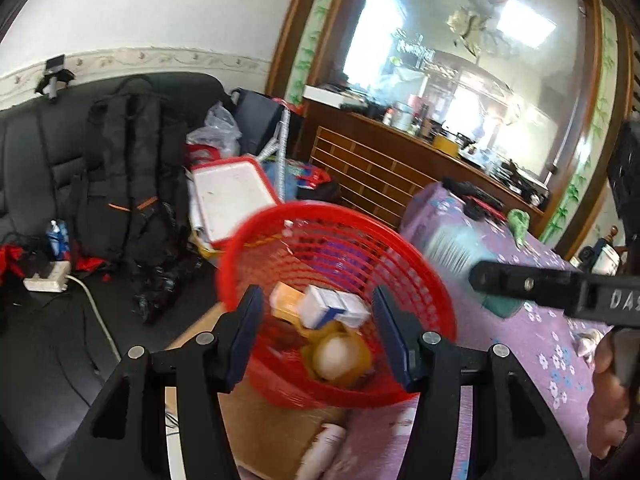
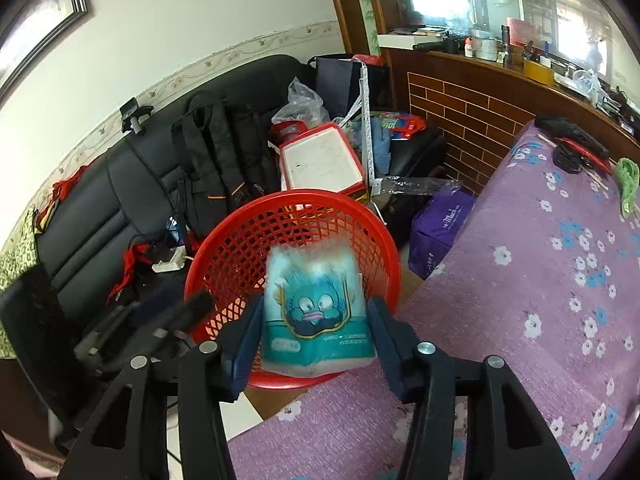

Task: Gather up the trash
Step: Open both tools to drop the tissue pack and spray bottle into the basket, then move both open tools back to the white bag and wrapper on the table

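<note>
We are holding the right gripper [image 2: 314, 344] with its jaws spread around a blurred teal tissue pack [image 2: 316, 312] at lower centre, no pad clearly pressing it, over the red mesh basket [image 2: 224, 256]. We are keeping the left gripper [image 1: 318, 338] spread and empty, low in its frame, framing the basket's boxes [image 1: 336, 306].

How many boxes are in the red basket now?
2: an orange box at the left, a white-and-blue box right beside it. Others may be hidden underneath.
</note>
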Motion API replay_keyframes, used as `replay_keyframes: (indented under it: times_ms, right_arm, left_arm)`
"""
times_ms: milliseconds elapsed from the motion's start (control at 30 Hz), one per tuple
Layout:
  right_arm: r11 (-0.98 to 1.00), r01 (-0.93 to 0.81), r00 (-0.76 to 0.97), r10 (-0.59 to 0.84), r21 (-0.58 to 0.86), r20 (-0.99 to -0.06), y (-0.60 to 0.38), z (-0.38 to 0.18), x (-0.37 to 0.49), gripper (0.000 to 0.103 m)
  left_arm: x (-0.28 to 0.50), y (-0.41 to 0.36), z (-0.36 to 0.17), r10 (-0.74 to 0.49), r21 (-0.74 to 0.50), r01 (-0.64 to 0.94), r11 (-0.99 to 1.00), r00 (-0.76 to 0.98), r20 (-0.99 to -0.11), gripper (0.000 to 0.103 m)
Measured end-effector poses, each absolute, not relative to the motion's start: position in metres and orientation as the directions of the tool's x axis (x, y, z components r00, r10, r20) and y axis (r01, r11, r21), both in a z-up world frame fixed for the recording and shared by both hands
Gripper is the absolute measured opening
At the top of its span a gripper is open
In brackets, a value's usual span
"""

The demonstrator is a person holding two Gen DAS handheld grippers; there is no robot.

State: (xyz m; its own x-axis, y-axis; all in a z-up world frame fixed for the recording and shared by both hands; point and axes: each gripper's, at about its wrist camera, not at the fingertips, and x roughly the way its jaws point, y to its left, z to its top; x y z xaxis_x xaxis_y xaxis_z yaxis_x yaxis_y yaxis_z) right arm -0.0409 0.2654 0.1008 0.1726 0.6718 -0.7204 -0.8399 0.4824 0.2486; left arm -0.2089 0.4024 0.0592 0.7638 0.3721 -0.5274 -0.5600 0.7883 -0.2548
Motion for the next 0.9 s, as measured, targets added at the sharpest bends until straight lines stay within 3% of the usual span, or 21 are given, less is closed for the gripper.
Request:
replay_keyframes:
  times_ms: [133,233,433,900]
  right_arm:
    - [0.489,-0.830,0.172,0.681,0.268,-0.712,0.251,0.103,-0.041,0.057]
    - [0.495,-0.835,0.201,0.681,0.241,-0.704,0.233,0.108,-0.044,0.058]
    - [0.520,-0.804,0.206,0.699,0.289,-0.685,0.202,0.114,-0.037,0.059]
    - [0.651,-0.722,0.261,0.571,0.235,-0.778,0.144,0.071,-0.031,0.059]
  left_arm:
    - [-0.224,0.415,0.059,0.423,-0.243,-0.591,0.769,0.755,-0.501,0.069]
    - [-0.234,0.431,0.046,0.432,-0.252,-0.629,0.736,0.723,-0.539,0.069]
    - [-0.261,0.436,0.044,0.483,-0.220,-0.652,0.726,0.710,-0.512,0.069]
    - [-0.288,0.460,-0.015,0.457,-0.235,-0.652,0.721,0.702,-0.546,0.070]
